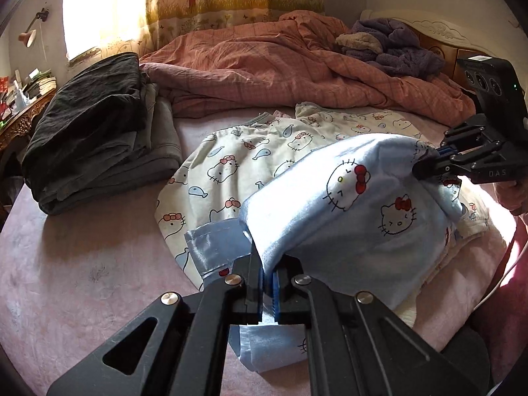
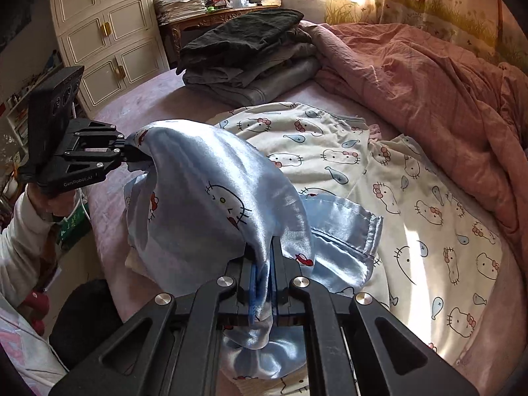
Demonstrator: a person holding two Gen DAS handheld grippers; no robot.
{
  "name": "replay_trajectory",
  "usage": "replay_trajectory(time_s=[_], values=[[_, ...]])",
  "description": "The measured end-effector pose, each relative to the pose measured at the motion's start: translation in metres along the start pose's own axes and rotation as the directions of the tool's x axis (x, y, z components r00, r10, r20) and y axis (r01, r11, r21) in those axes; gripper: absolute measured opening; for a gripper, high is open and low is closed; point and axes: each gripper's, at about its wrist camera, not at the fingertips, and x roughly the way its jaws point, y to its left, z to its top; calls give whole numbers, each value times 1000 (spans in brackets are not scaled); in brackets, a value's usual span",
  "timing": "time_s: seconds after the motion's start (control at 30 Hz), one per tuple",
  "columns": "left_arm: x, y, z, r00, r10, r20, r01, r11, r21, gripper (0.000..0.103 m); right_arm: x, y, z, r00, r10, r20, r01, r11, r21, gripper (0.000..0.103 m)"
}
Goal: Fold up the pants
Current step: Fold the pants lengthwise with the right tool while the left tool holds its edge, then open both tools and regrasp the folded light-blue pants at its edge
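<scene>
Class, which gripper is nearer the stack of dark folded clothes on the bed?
Left. The left gripper sits on the side of the stack of dark folded clothes; the right gripper is farther away across the blue pants.

Two hand-held grippers, left hand-held gripper (image 1: pixel 269 275) and right hand-held gripper (image 2: pixel 264 265), one blue satin pants (image 1: pixel 356 204), one dark folded stack (image 1: pixel 95 132)

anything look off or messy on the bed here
Mostly no. The blue satin pants hang bunched between the left gripper and right gripper. The pink quilt lies rumpled behind.
</scene>
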Motion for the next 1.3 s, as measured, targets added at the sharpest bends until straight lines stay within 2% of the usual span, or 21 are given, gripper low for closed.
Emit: replay_trajectory(time_s=[0.13,0.2,0.23,0.27,0.37,0.4,0.43,0.53,0.6,0.7,0.87,1.07,1.2,1.3], values=[[12,5,-2,1000,-9,-17,9,1000,-13,5,12,-20,-1,999,54,2,-54,997,57,5],[15,7,-3,1000,-9,-11,8,1000,-15,8,17,-26,-3,996,88,-2,-88,993,82,19],[15,7,-5,1000,-7,-1,7,1000,-15,8,19,-29,-5,996,91,-2,-91,991,94,29],[14,6,-6,1000,-4,14,4,1000,-12,8,20,-31,-7,996,89,7,-89,990,106,33],[2,2,-11,998,-7,62,7,1000,7,5,15,-33,-13,995,94,35,-98,987,125,31],[-3,0,-13,997,-6,78,4,1000,23,5,12,-30,-16,995,93,38,-96,989,115,23],[-10,-4,-17,996,-1,93,-3,999,38,4,9,-25,-19,995,94,38,-98,991,91,9],[-34,-13,-26,989,18,145,-28,997,69,4,-9,-6,-29,996,55,64,-56,998,19,9],[-51,-17,-32,989,0,150,-11,997,73,3,-24,8,-37,995,56,79,-54,998,-31,9],[-79,-26,-45,983,17,183,-36,994,104,3,-52,33,-49,994,45,101,-32,992,-122,9],[-112,-40,-65,982,8,188,-33,991,128,3,-87,62,-69,992,43,117,-20,981,-192,9],[-112,-45,-66,989,3,150,-24,990,136,6,-93,72,-81,995,45,94,-24,976,-216,9],[-94,-34,-54,992,-13,129,0,995,101,7,-83,55,-76,991,100,89,-84,982,-168,9],[-65,-22,-38,996,-26,86,21,997,68,7,-65,31,-65,986,150,67,-144,986,-89,9]])
